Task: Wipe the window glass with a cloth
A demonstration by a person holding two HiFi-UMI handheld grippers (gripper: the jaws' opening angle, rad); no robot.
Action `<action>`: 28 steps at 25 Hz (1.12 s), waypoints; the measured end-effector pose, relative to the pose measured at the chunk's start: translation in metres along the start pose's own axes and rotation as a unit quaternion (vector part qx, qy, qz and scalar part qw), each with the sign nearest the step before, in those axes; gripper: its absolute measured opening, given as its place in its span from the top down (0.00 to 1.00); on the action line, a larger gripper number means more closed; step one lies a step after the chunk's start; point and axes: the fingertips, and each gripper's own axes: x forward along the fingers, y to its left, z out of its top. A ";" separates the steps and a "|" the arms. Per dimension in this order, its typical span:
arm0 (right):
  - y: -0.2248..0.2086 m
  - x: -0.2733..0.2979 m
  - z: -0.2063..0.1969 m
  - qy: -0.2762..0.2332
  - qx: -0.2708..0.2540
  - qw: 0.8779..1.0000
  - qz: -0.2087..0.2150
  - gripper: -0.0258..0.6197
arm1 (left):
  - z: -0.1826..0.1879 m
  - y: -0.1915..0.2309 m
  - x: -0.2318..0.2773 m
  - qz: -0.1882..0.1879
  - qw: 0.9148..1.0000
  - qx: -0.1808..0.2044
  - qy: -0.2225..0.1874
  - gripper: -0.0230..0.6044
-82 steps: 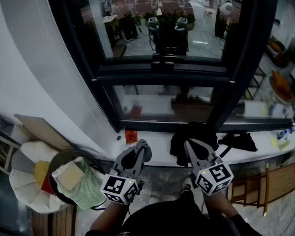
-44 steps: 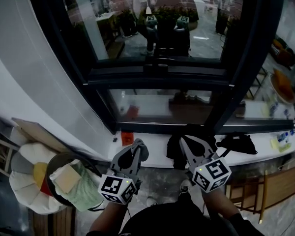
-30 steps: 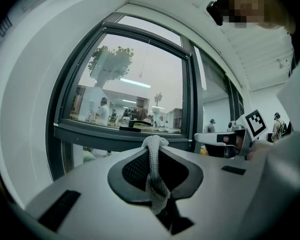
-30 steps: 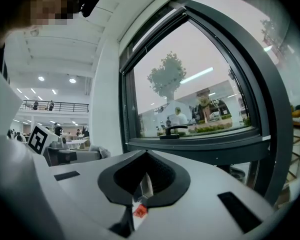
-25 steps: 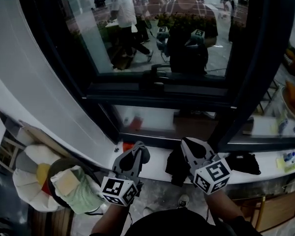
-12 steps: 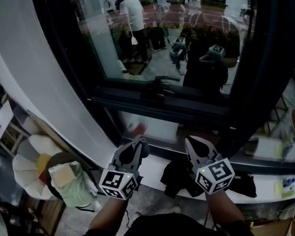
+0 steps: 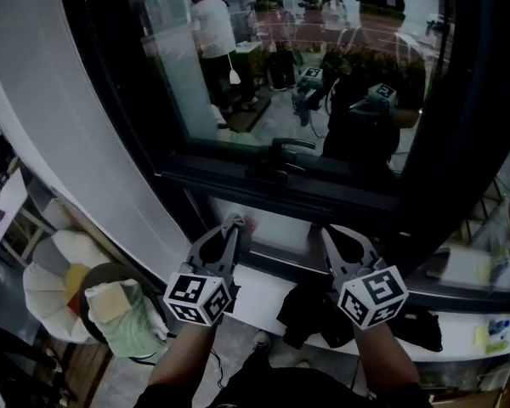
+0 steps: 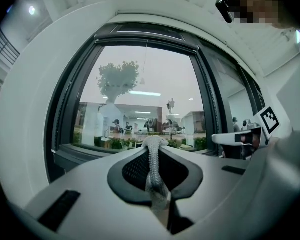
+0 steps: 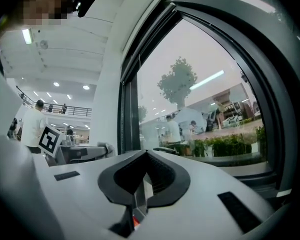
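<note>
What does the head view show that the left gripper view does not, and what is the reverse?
Only the head view shows the black window handle, the dark bundle lying on the white sill, and the pale green bag below on the left. Only the left gripper view shows the left gripper shut on a pale knitted cloth strip, and a tall tree in the glass. Both show the dark-framed window glass and the right gripper.
</note>
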 end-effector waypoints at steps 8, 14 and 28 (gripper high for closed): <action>-0.011 0.034 0.010 -0.006 -0.003 1.000 -0.024 0.92 | 0.028 0.043 0.047 -0.017 1.000 0.003 -0.012 0.90; -0.030 0.059 0.017 -0.009 -0.003 0.999 -0.038 0.92 | 0.047 0.068 0.090 -0.022 0.999 0.016 -0.016 0.90; -0.062 0.103 0.037 -0.013 -0.023 0.997 -0.071 0.92 | 0.083 0.117 0.181 -0.028 0.999 0.024 -0.031 0.90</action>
